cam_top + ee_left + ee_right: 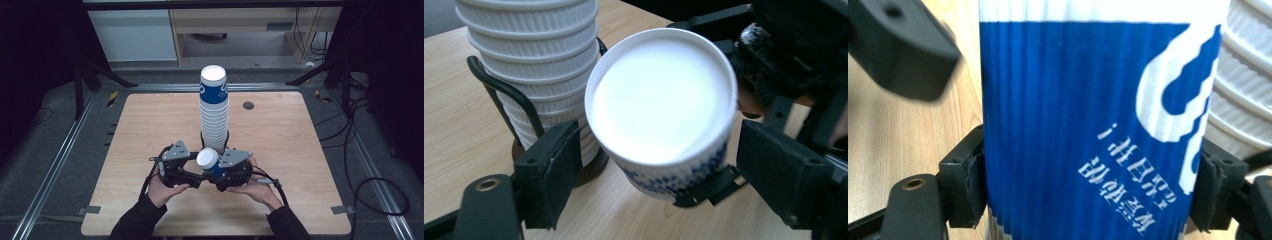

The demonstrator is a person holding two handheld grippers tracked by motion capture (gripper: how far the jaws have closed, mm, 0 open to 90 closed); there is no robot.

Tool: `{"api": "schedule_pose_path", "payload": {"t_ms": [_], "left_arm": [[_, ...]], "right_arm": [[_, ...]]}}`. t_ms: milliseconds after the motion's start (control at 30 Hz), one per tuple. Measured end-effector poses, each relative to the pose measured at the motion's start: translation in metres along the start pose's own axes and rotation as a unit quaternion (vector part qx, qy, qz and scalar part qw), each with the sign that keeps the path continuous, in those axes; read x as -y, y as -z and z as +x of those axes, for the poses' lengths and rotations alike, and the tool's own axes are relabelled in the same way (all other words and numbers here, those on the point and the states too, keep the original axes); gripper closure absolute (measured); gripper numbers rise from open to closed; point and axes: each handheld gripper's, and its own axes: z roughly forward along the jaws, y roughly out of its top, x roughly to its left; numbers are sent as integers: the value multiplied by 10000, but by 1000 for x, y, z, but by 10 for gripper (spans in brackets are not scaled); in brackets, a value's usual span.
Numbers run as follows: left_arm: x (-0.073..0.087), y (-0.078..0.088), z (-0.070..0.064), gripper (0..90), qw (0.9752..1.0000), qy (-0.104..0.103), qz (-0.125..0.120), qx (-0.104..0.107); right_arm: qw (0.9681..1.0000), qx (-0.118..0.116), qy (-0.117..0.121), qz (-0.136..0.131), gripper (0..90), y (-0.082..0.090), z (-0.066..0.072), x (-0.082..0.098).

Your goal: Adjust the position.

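Left gripper [192,176], at the left: jaws apart, pads either side of the single cup [659,107] but clear of its wall, white mouth turned toward its camera. Just beyond the left jaw, the tall stack of cups [214,107] in a black wire holder [499,90] on the wooden table [280,150]. Right gripper [216,176], close beside the left one: clamped across the single cup's blue ribbed wall, cup tipped on its side, lifted free of the stack. Likely step: carrying one separated cup away, perhaps handing it over. Next calls for closing gently on the thin paper wall, or setting it upright clear of the stack.
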Motion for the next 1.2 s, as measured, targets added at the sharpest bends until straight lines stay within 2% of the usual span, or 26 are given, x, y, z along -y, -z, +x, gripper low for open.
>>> {"api": "schedule_pose_path", "payload": {"t_ms": [167, 333, 600, 833, 967, 1200], "left_arm": [[2, -5, 0, 216, 10000, 40, -79, 0], [3, -7, -1, 222, 10000, 60, -35, -6], [4, -4, 3, 250, 9993, 283, -164, 171], [4, -2, 0, 262, 9996, 187, -192, 110], [3, 0, 0, 265, 9997, 111, -209, 3], [1, 9, 4, 265, 9993, 139, -350, -57]], "right_arm": [[10000, -32, 72, 12, 210, -5, 4, -2], [10000, -50, 52, 48, 210, -8, 5, -2], [9999, -85, 52, 21, 206, -10, 7, -2], [9999, -113, -23, -32, 179, -11, 7, -3], [9999, -93, -134, 38, 108, -10, 4, -2], [9997, -40, -225, -110, 84, -2, 1, -2]]}}
